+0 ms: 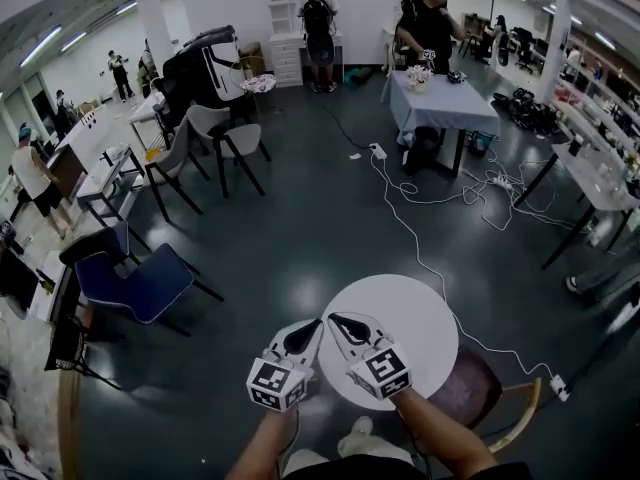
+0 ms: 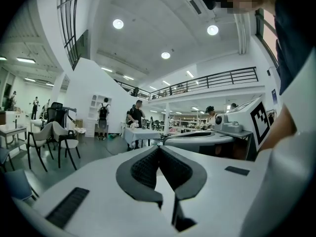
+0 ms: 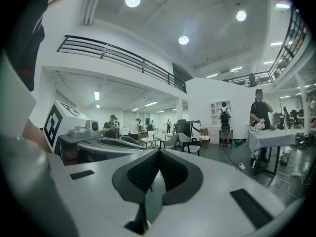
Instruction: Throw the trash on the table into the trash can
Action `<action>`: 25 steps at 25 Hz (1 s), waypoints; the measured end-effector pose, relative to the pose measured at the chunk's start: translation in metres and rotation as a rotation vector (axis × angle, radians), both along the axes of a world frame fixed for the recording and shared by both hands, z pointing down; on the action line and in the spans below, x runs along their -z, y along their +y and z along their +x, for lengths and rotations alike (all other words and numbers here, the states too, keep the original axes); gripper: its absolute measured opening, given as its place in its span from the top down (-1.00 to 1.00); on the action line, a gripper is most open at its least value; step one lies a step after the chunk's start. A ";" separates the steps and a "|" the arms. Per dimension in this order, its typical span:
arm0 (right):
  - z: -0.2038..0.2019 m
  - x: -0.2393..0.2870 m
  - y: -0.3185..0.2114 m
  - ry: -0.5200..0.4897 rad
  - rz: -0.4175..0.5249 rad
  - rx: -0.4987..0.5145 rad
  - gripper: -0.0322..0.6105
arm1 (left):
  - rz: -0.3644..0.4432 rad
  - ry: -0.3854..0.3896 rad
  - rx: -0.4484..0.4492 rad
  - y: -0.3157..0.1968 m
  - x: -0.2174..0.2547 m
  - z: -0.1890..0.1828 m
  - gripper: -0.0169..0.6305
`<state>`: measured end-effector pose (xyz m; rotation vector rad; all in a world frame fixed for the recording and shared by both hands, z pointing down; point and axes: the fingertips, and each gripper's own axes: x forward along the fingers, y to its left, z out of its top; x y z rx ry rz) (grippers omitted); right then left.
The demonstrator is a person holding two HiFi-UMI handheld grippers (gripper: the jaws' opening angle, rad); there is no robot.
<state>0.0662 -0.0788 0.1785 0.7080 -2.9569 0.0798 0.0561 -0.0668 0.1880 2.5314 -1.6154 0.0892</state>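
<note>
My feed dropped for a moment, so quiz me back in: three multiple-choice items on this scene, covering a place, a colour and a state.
1. In the head view the right gripper is seen over: A a trash can; B the round white table; C a sofa.
2. The chair left of that table has a seat that is: A blue; B red; C yellow.
3. The right gripper's fingers are: A wide apart; B closed on trash; C together, nothing between.

1 B: the gripper overlaps the table's near edge.
2 A: the seat pad is plainly blue.
3 C: the right gripper view shows the pads meeting, empty.
</note>
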 end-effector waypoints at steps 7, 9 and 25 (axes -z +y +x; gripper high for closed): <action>-0.023 0.025 0.048 -0.045 -0.006 -0.038 0.84 | 0.023 -0.022 -0.036 0.054 0.026 -0.023 0.90; -0.029 0.028 0.067 -0.046 -0.004 -0.039 0.84 | 0.028 -0.025 -0.037 0.074 0.031 -0.028 0.90; -0.055 0.056 0.205 -0.050 0.015 -0.084 0.84 | 0.062 -0.010 -0.067 0.222 0.059 -0.063 0.90</action>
